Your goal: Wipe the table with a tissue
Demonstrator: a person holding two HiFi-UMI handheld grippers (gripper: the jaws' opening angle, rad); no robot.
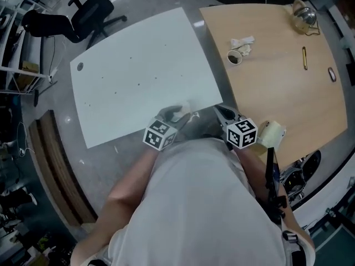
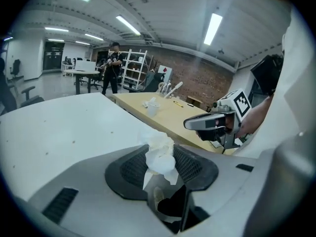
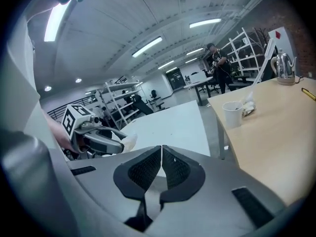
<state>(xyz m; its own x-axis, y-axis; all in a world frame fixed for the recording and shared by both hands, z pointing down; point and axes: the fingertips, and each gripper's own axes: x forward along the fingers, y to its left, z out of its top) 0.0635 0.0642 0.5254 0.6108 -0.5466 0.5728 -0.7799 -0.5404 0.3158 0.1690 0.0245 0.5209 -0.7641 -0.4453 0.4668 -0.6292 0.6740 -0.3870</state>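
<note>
Here, a white table (image 1: pixel 138 71) is shown at left, with a wooden table (image 1: pixel 277 76) just beside it at right. At the white table's near edge, the left gripper (image 1: pixel 175 115) is seen clenched on a crumpled white tissue (image 2: pixel 160 154), which is pinched between its pads. The right gripper (image 1: pixel 223 113), by the gap between the tables, is closed upon nothing. A paper cup (image 1: pixel 235 57) is set farther off on the wooden table.

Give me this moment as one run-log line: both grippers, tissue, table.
left gripper: jaws shut on tissue | right gripper: jaws shut, empty | tissue: by white table near edge | contact: unclear
</note>
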